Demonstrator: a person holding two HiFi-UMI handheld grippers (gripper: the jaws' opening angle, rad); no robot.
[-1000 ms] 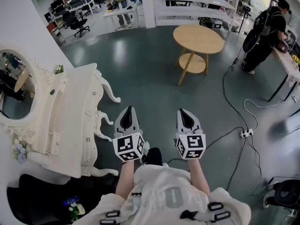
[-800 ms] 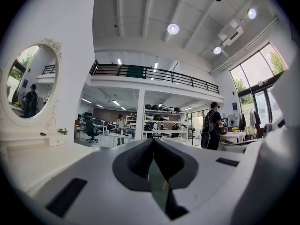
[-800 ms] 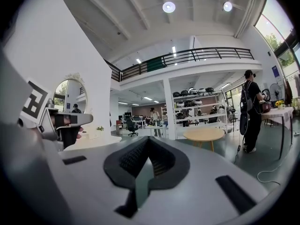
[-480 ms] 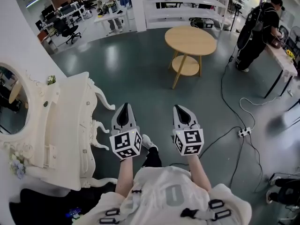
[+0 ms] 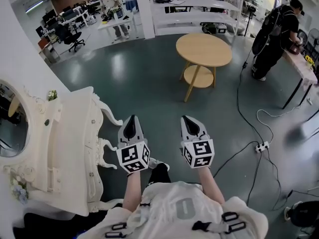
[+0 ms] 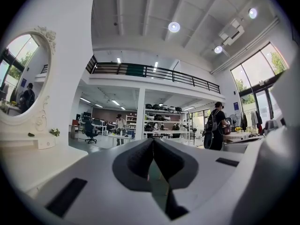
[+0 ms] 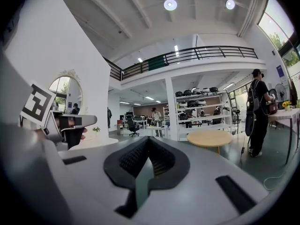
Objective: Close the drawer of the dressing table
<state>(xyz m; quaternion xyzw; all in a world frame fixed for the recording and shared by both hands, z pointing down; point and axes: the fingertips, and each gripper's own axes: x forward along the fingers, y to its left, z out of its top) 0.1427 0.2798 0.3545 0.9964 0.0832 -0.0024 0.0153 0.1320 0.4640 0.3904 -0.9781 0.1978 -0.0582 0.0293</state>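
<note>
The white dressing table (image 5: 75, 143) with its oval mirror (image 5: 11, 128) stands at the left of the head view, curved legs toward me. I cannot make out a drawer standing out from its front. My left gripper (image 5: 131, 118) is held level over the grey floor just right of the table, jaws shut on nothing. My right gripper (image 5: 190, 119) is beside it, also shut and empty. In the left gripper view the left gripper (image 6: 153, 142) has the mirror (image 6: 23, 86) and table top (image 6: 33, 158) at its left. The right gripper (image 7: 149, 139) faces the open room.
A round wooden table (image 5: 203, 51) stands ahead on the floor. Cables and a power strip (image 5: 262, 146) lie at the right, near a person in black (image 5: 274, 39) at a desk. White shelving (image 5: 194, 9) and desks with another person (image 5: 109, 4) fill the back.
Both grippers have moved together across the floor beside the dressing table, staying shut and side by side. The dressing table now sits slightly further left and lower in the head view.
</note>
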